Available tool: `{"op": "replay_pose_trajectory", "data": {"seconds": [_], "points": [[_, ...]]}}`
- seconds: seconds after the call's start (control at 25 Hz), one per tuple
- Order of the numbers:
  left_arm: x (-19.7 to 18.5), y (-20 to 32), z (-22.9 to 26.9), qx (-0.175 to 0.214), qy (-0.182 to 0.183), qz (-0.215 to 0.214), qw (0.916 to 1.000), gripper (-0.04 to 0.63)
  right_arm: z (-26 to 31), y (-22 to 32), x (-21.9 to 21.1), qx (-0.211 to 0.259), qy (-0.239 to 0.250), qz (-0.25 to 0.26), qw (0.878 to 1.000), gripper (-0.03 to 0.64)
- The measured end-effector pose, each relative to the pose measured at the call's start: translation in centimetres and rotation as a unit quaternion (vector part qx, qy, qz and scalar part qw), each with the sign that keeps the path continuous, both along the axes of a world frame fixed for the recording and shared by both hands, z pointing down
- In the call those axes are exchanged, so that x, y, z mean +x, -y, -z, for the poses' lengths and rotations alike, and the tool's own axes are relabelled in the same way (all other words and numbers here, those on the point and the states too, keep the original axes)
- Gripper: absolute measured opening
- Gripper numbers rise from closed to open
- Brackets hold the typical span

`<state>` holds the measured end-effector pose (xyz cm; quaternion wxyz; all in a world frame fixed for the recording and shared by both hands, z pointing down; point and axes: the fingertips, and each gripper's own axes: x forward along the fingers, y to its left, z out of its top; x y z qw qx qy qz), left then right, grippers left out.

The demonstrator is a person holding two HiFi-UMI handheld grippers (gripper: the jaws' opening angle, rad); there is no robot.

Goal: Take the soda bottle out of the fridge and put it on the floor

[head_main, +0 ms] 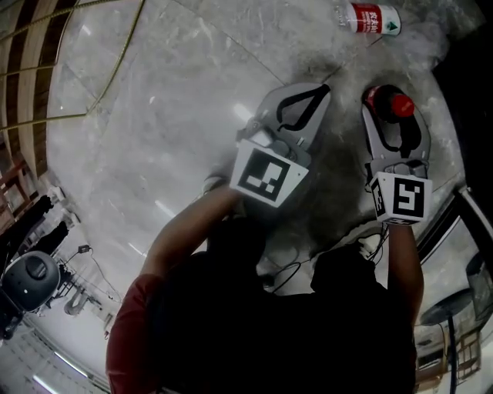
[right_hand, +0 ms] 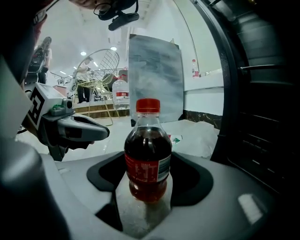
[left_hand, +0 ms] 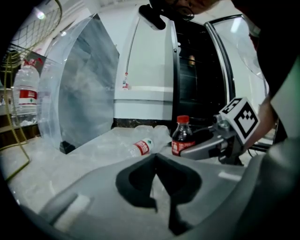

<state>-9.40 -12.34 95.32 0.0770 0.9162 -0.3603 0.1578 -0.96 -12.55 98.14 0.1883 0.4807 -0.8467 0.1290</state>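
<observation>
Marble floor (head_main: 154, 115) spreads left of the soda bottle (right_hand: 147, 154). Just left of that bottle the left gripper (left_hand: 155, 156) hangs, jaws brought together at the tips, nothing between them. Beyond the soda bottle a clear water bottle (head_main: 370, 17) lies on its side. The right gripper (right_hand: 147, 164), jaws spread wide, clamps the soda bottle's lower body and holds it upright; whether its base touches the floor I cannot tell. Right of the soda bottle stands the dark fridge (right_hand: 262, 93).
</observation>
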Motion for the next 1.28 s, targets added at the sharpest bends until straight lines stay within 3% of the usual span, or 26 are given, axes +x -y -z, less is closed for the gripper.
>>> {"op": "replay_pose_trajectory", "data": {"seconds": [0.84,1.28], "points": [[1.3,-1.2,-1.4,-0.005,0.002,-0.014,0.9999,0.000,-2.5,0.9,0.4,0.042,0.005,-0.009,0.999,0.295],[1.5,-1.7,-1.4,-0.005,0.003,-0.018,0.9998,0.000,-2.8,0.6,0.3,0.027,0.001,-0.009,1.000,0.296]]}}
